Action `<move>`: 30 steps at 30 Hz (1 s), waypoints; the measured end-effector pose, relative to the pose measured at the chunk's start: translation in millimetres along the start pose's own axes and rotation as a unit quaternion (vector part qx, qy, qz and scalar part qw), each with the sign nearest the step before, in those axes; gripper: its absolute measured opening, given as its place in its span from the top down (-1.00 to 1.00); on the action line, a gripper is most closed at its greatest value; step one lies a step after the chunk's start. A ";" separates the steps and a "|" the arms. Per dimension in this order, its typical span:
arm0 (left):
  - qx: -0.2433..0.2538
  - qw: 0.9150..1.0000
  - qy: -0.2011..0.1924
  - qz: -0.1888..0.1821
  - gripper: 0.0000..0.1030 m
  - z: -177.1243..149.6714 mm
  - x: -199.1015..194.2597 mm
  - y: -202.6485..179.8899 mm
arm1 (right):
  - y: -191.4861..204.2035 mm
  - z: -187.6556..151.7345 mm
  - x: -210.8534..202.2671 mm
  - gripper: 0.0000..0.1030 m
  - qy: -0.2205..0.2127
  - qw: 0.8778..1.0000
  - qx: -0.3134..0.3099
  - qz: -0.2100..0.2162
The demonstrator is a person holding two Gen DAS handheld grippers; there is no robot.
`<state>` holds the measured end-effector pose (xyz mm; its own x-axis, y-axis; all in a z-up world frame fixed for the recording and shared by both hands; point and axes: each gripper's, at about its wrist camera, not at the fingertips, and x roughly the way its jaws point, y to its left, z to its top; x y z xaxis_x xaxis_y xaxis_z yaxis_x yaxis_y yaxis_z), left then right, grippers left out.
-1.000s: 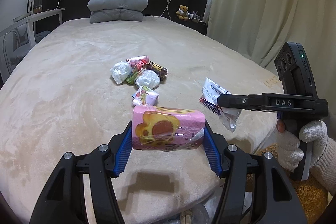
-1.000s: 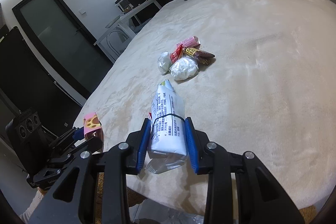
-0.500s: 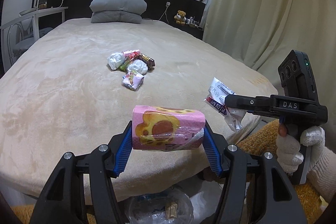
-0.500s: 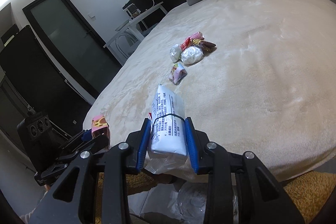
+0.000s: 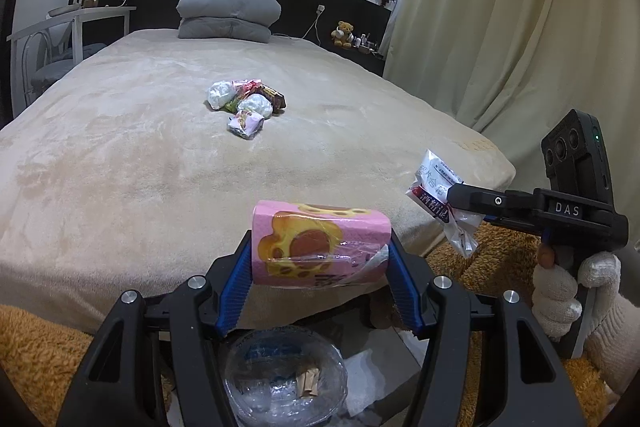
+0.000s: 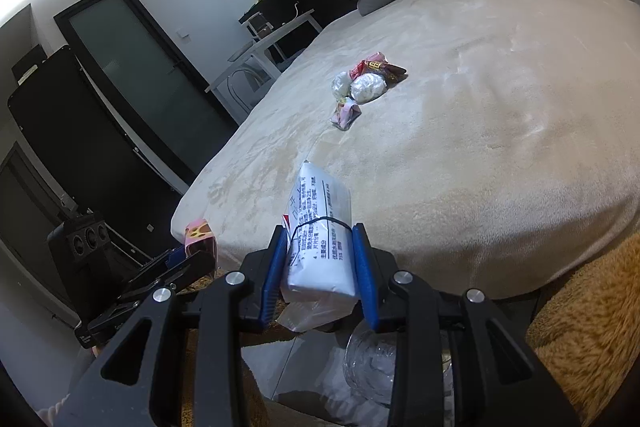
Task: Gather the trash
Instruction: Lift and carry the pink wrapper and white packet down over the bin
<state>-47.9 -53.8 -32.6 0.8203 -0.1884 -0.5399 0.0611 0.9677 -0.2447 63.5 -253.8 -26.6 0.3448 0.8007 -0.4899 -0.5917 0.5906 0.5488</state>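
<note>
My left gripper (image 5: pixel 320 259) is shut on a pink snack packet (image 5: pixel 316 243) with a yellow paw print, held off the foot of the bed above a clear plastic bag (image 5: pixel 284 383) on the floor. My right gripper (image 6: pixel 320 267) is shut on a white wipes packet (image 6: pixel 320 227); it also shows in the left wrist view (image 5: pixel 440 195) at the right. The clear bag shows below it (image 6: pixel 380 359). A pile of trash (image 5: pixel 246 101) lies mid-bed: white crumpled wads, red and brown wrappers, a small pink packet (image 5: pixel 245 123); the pile also shows in the right wrist view (image 6: pixel 364 83).
The beige bed (image 5: pixel 120 167) fills the middle, with grey pillows (image 5: pixel 228 15) at the headboard. A white desk and chair (image 5: pixel 60 47) stand at the left. Curtains (image 5: pixel 500 27) hang at the right. Shaggy orange rug (image 5: pixel 32 347) covers the floor.
Both grippers have pulled back from the bed and lowered with their packets held. The trash pile now looks farther away and the clear bag on the floor has come into view.
</note>
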 end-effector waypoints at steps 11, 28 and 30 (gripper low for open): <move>-0.006 1.000 0.010 -0.011 -0.16 -15.8 -8.8 -7.3 | 5.3 -21.6 -13.1 0.33 0.007 1.000 -0.008 -0.007; -0.005 0.998 0.057 -0.009 -0.17 -37.3 10.6 -6.1 | 0.2 -37.3 21.1 0.33 0.080 0.996 -0.013 -0.038; -0.004 0.998 0.064 -0.010 -0.17 -38.4 14.4 -7.0 | 0.0 -39.1 26.9 0.33 0.090 0.995 -0.014 -0.043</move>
<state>-58.3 -69.8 -69.6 0.7401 -0.2287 -0.6324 0.0730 0.9622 -0.2625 44.3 -236.2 -66.3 0.2601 0.7148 -0.6492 -0.5873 0.6508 0.4813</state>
